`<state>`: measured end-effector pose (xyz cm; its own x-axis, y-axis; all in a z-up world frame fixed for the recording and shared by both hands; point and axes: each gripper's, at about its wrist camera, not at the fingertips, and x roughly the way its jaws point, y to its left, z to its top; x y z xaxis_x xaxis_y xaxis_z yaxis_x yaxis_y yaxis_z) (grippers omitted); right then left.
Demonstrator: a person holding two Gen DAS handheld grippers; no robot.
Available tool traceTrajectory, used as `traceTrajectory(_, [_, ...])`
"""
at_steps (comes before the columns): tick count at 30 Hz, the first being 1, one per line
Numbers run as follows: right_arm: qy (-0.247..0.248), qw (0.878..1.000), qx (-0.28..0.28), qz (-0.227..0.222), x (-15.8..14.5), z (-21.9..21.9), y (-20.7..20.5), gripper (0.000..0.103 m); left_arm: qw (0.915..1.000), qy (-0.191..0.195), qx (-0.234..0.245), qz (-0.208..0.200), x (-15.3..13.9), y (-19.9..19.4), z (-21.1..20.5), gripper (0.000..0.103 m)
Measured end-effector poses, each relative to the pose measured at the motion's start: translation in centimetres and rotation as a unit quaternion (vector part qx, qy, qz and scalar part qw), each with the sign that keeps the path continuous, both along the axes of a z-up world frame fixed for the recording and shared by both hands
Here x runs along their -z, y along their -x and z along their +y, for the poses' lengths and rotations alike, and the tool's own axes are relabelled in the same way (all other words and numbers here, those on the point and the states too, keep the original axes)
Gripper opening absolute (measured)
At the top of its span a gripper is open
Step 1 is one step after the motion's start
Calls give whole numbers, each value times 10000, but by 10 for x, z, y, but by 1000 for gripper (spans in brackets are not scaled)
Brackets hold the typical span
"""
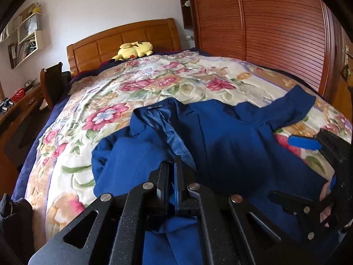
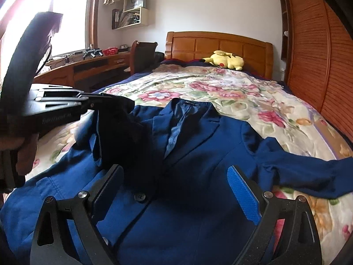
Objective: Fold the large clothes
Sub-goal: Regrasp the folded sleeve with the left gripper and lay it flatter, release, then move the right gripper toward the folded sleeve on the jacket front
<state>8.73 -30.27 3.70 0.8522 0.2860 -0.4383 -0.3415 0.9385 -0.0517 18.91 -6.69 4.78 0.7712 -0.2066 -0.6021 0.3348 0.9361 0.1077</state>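
Observation:
A blue suit jacket (image 1: 231, 145) lies face up on the flowered bed, collar toward the headboard; it also shows in the right wrist view (image 2: 198, 154). Its right sleeve (image 2: 308, 172) stretches out to the right. My left gripper (image 1: 173, 167) is shut on the jacket's front edge near the lapel. It appears in the right wrist view (image 2: 114, 119) as a dark shape over the jacket's left side. My right gripper (image 2: 176, 187) is open and empty, just above the jacket's front near a dark button (image 2: 140, 197). It shows at the right edge of the left wrist view (image 1: 317, 163).
The flowered bedspread (image 1: 154, 84) covers the bed. A yellow plush toy (image 1: 134, 50) lies by the wooden headboard (image 1: 123, 39). A wooden wardrobe (image 1: 275, 26) stands along the right. A desk (image 2: 88, 66) and chair (image 2: 143, 53) stand at the left.

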Motion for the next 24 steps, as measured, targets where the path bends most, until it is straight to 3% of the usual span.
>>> traceTrajectory(4, [11, 10000, -8, 14, -1, -2, -3, 95, 9999, 103, 9, -120, -2, 6, 2, 16])
traceTrajectory(7, [8, 10000, -4, 38, -1, -3, -6, 95, 9988, 44, -117, -473, -5, 20, 9, 37])
traceTrajectory(13, [55, 9999, -41, 101, 2, -2, -11, 95, 9973, 137, -191, -689, -5, 38, 22, 50])
traceTrajectory(15, [55, 9999, -60, 114, 2, -1, -12, 95, 9968, 197, -225, -737, -4, 43, 28, 71])
traceTrajectory(16, [58, 9999, -66, 118, 2, -1, -12, 95, 9965, 256, -249, -762, -4, 45, 31, 77])
traceTrajectory(24, [71, 9998, -117, 150, 4, -1, -14, 95, 9960, 360, -447, -691, 10, 55, 50, 81])
